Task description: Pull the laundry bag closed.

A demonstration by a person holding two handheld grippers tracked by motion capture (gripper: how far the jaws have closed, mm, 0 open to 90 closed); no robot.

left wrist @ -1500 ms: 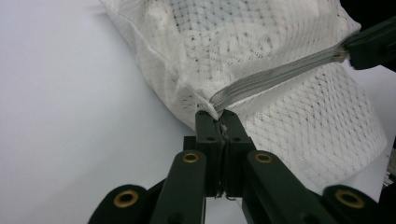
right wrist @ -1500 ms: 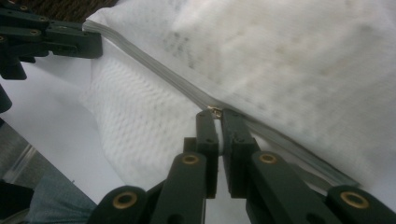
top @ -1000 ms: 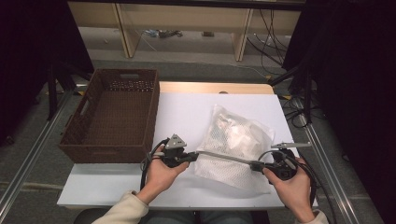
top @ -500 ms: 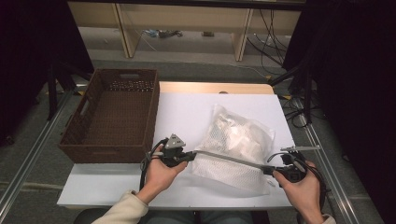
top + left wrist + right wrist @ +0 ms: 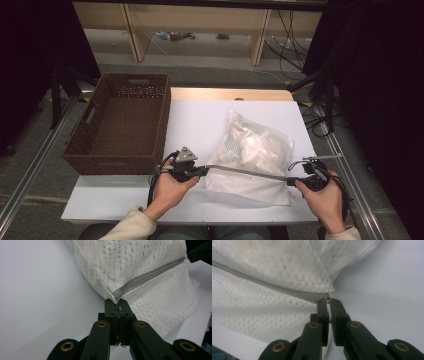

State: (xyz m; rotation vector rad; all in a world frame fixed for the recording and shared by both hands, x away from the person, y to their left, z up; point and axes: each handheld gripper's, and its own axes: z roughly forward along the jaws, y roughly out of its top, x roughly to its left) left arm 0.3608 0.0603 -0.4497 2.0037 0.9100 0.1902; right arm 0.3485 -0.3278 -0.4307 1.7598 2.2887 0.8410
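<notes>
White mesh laundry bag with a grey zipper (image 5: 252, 155): lies on the white table top (image 5: 200, 120), in the lower right of the centre of the high view, stuffed with pale contents. Its body runs from the upper middle of the frame down toward the lower right.

Grey zipper (image 5: 245, 171): pulled taut into a straight line along the bag's near edge. Its long axis runs nearly level across the frame, dropping slightly from left to right. In the left gripper view the zipper (image 5: 147, 277) climbs from the jaw tips toward the upper right; in the right gripper view it (image 5: 274, 287) runs off to the upper left.

Left gripper (image 5: 200, 170): jaws pressed together, pinching the bag's corner at the left end of the zipper; the left gripper view (image 5: 117, 303) shows the fabric caught between the tips. The left hand (image 5: 170, 187) holds it in the lower centre.

Right gripper (image 5: 291, 180): jaws pressed together on the small metal zipper pull (image 5: 327, 299) at the zipper's right end. The right hand (image 5: 325, 200) sits in the lower right.

Brown woven basket (image 5: 120, 122): stands at the left edge of the table, well apart from the bag.
</notes>
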